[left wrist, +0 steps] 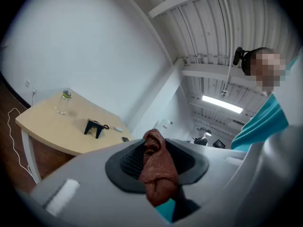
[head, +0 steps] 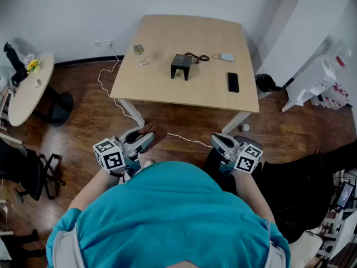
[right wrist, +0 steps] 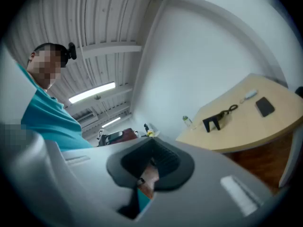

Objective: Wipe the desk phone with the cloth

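Table (head: 167, 91) bearing desk phone (head: 181, 66) at centre, bottle (head: 138, 50) to its left, mobile (head: 232, 82) to its right; round table (head: 22, 96) far left.

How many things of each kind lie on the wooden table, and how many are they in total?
Desk phone: 1
Mobile phone: 1
Bottle: 1
Small pale blue item: 1
Small ring: 1
Total: 5
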Demonstrator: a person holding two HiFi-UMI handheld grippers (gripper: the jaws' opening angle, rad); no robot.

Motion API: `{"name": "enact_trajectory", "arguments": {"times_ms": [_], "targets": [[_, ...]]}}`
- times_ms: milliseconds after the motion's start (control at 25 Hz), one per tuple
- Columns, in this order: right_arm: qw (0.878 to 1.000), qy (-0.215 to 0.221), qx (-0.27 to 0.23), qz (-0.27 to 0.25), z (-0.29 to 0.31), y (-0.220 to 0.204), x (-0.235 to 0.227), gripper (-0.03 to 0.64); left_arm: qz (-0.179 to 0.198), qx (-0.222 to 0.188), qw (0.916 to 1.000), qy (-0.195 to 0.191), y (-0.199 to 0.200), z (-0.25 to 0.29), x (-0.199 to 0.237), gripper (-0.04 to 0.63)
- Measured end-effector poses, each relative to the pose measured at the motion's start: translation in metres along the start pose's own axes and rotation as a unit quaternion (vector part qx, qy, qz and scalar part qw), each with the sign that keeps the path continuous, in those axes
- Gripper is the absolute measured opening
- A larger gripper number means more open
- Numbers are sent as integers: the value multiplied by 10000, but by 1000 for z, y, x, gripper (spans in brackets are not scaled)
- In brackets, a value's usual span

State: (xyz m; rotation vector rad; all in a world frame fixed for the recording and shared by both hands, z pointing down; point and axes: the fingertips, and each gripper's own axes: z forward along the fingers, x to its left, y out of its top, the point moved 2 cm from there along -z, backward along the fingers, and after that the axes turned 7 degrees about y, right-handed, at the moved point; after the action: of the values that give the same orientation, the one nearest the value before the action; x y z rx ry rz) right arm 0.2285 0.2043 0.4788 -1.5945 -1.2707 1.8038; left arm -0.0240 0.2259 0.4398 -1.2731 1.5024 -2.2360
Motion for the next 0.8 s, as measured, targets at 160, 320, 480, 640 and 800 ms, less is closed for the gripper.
{"name": "enact_trajectory", "arguments": {"times_ms": [160, 320, 480, 640, 800], "targets": [[9999, -67, 109, -81, 37, 7, -17, 9, -15, -126, 9999, -87, 24, 0, 38, 130], [9994, -277, 139, -135, 95, 26, -40, 36, 56, -182, 9994, -283, 65, 3, 93, 132], [9978, -647, 164, -52, 143, 46, -75, 61, 195, -71, 9981, -585, 105, 15, 142, 132], [9957, -908, 136, 138, 175, 63, -110, 94, 247, 115, 9964, -799, 132, 37, 183, 131], [9931, -1016, 107, 584, 180, 73, -159, 135, 106, 111, 9974, -705, 146, 68, 211, 132]]}}
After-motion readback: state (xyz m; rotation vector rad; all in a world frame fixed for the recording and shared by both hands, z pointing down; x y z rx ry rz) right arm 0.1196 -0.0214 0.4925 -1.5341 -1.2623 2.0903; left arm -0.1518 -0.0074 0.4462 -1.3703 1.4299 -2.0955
